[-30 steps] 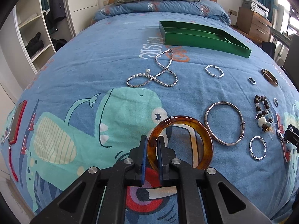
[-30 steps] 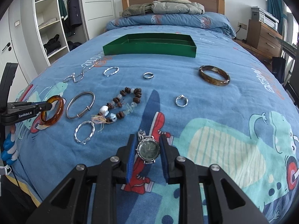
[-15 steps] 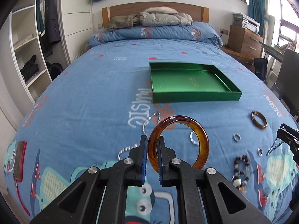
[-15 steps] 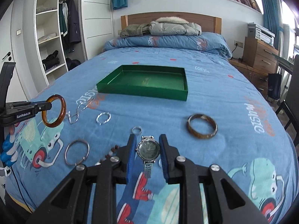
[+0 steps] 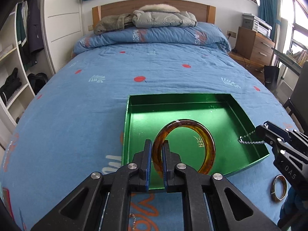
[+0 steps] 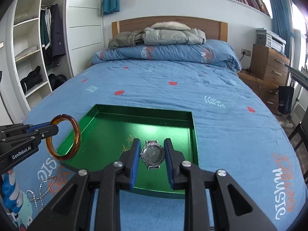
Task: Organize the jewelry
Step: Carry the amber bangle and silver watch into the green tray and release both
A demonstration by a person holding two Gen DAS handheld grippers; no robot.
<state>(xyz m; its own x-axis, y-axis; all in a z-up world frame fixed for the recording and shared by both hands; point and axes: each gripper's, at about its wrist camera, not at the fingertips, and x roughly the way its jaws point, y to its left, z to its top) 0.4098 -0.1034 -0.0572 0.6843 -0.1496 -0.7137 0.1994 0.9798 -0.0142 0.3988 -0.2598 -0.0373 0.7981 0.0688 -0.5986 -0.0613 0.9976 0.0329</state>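
Note:
My left gripper point(image 5: 155, 158) is shut on an amber tortoiseshell bangle point(image 5: 204, 144), held upright over the near left part of the green tray point(image 5: 127, 127). In the right wrist view that bangle point(image 6: 76, 130) hangs at the tray's left edge point(image 6: 84, 117). My right gripper point(image 6: 152, 156) is shut on a silver wristwatch point(image 6: 153, 154) with a dark dial, above the tray's near right part. From the left wrist view the right gripper point(image 5: 266, 132) shows at the right with the watch's chain strap point(image 5: 248, 139) hanging over the tray. The tray holds nothing.
A second amber bangle point(image 5: 278, 189) lies on the blue bedspread right of the tray. A silver bead necklace point(image 6: 37, 196) lies near the bed's left front. Jackets point(image 6: 159, 33) and a folded quilt sit at the headboard. Wardrobe shelves point(image 6: 28, 57) stand left, a wooden dresser point(image 6: 269, 65) right.
Both grippers have travelled forward and up from the scattered jewelry to above the green tray, still holding the bangle and the watch. The other pieces have dropped out of view.

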